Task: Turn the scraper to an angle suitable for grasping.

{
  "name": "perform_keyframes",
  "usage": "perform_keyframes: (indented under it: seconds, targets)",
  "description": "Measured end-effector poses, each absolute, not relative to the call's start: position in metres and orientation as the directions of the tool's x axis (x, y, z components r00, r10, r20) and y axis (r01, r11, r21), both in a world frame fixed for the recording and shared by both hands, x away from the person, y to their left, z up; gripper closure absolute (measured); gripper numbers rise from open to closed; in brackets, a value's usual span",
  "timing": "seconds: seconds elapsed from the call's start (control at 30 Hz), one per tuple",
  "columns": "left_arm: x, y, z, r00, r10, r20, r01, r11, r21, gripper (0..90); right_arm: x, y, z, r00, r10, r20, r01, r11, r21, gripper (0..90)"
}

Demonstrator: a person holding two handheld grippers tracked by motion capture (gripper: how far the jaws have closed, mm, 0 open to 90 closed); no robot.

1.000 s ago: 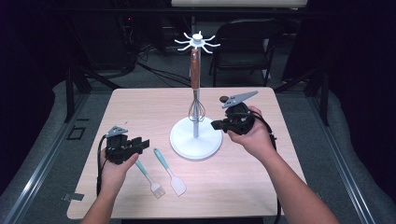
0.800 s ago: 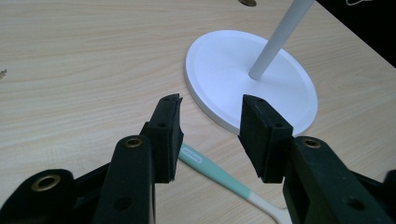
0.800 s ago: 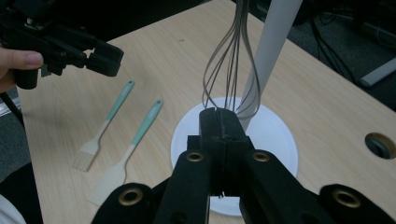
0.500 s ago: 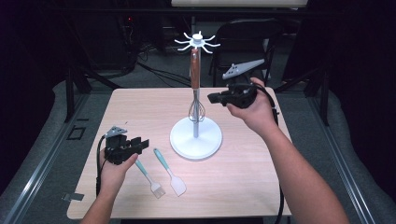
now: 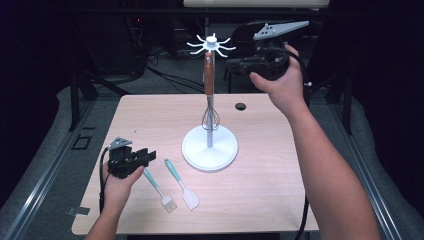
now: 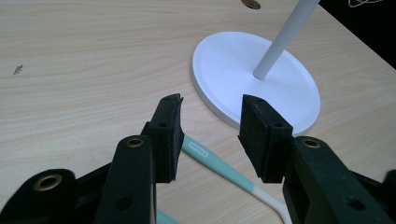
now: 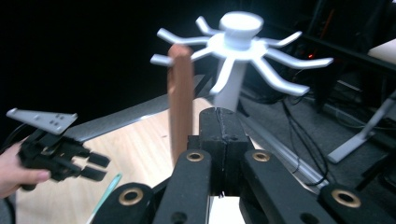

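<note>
R gripper [image 5: 236, 64] is being held up high beside the stand's hook crown [image 5: 211, 45], jaws pressed together w/ nothing between them. The brown-handled whisk [image 5: 209, 95] is hanging from a hook, alongside the pole. L gripper [image 5: 142, 158] is being kept low over the table [image 5: 280, 165], jaws approx. half open, empty, w/ a teal-handled spatula [image 6: 219, 165] lying beneath them, near the stand base [image 6: 243, 79].

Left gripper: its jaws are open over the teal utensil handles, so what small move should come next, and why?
Probably lower the left gripper a little and close on the teal-handled brush. In the left gripper view the jaws stand open with the handle lying on the table between and below them, not yet pinched. The whisk already hangs on the white stand, and the right gripper is shut, holding nothing, up by the hooks.
</note>
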State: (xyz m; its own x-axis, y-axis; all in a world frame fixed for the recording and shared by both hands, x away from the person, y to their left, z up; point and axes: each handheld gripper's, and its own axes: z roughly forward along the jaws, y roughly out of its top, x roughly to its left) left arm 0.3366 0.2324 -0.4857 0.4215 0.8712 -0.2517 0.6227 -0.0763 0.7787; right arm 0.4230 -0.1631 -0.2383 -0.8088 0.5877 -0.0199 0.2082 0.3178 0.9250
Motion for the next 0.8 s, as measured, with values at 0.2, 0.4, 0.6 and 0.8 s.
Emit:
perform_keyframes:
  seconds: [0.2,0.4,0.6,0.8]
  targets:
    - [0.332,0.238,-0.486,0.405,0.879,-0.251,0.625,-0.066,0.778,58.9,0.427,-0.166,-0.230,-0.802,0.597,-0.014,0.195,0.285,0.938,90.0]
    - [0.328,0.243,-0.486,0.389,0.886,-0.252,0.626,-0.054,0.778,59.0,0.426,-0.157,-0.229,-0.818,0.575,-0.021,0.180,0.290,0.940,90.0]
    - [0.327,0.246,-0.486,0.380,0.889,-0.257,0.628,-0.043,0.777,59.1,0.426,-0.141,-0.233,-0.836,0.549,-0.018,0.173,0.293,0.940,90.0]
    - [0.327,0.248,-0.486,0.380,0.889,-0.254,0.624,-0.044,0.780,59.2,0.425,-0.127,-0.233,-0.841,0.539,-0.037,0.160,0.314,0.936,90.0]
